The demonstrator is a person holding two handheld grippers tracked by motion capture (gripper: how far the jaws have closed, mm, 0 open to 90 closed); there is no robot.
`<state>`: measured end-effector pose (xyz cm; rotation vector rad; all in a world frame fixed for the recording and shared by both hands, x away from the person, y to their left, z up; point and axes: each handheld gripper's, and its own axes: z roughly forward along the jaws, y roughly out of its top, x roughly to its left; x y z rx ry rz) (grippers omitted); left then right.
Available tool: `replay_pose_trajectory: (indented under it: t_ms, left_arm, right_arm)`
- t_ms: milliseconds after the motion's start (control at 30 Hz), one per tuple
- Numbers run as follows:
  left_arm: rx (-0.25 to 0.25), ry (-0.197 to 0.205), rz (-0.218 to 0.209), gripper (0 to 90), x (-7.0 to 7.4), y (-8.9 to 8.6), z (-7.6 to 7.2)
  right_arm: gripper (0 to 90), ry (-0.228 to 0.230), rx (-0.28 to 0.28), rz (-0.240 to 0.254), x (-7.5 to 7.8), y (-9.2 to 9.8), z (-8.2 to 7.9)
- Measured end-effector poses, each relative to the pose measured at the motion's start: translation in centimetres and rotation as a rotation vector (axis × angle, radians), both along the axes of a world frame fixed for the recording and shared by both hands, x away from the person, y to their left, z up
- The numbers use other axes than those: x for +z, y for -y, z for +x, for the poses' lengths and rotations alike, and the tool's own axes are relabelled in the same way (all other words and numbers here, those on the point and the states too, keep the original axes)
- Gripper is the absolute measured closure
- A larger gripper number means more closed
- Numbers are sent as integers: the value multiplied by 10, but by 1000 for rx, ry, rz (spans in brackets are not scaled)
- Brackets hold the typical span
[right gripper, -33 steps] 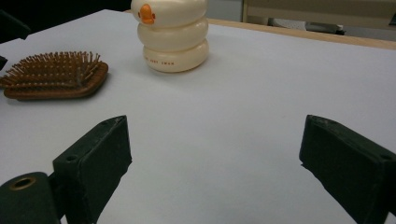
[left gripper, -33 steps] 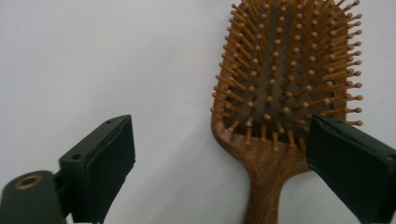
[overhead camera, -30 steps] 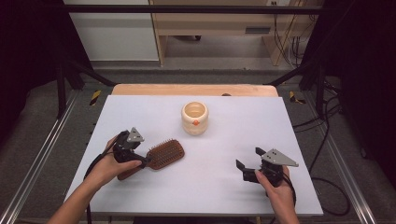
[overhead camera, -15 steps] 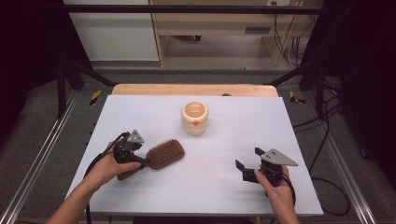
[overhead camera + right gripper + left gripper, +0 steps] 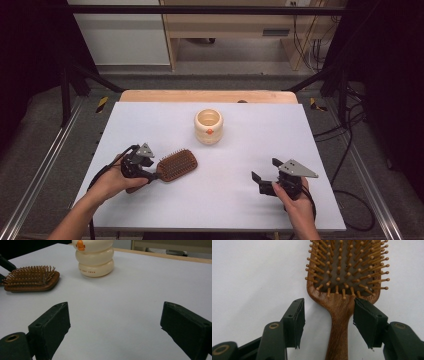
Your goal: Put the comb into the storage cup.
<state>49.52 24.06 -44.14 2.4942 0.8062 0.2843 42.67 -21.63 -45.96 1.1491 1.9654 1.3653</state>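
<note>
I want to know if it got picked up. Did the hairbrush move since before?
No. The hairbrush lies where it was, same gap from the cream pot. The left gripper jaws have just been closing around its handle, not pressing yet.

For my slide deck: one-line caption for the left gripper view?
Left gripper closing around the wooden hairbrush handle on the white table, not yet gripping.

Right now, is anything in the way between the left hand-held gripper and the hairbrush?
No. The left hand-held gripper has just been closing, and the hairbrush handle already sits between its jaws with bare table around it. One pad looks close, one stands apart.
</note>
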Motion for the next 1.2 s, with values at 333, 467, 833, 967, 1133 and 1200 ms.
replay_pose_trajectory:
  t_ms: [333, 467, 833, 967, 1133, 1200]
  left_arm:
    - [-2, -51, 24, 449, -7, 1, -2]
    - [-7, -62, 27, 495, -6, 1, -2]
    - [-40, -94, 73, 605, -10, 4, -4]
    - [-47, -99, 87, 621, -9, 6, -3]
    - [-61, -98, 104, 644, -9, 8, -3]
    - [-69, -99, 106, 661, -9, 8, -3]
  right_arm:
    - [91, -6, 5, -2, -1, 0, 1]
    - [91, -7, 5, -1, -1, -1, 1]
    - [91, -11, 5, -1, -2, -1, 1]
    - [91, -11, 7, -1, -2, 0, 2]
    - [91, -12, 8, -3, -2, 0, 1]
    - [91, -12, 8, -1, -1, 0, 1]
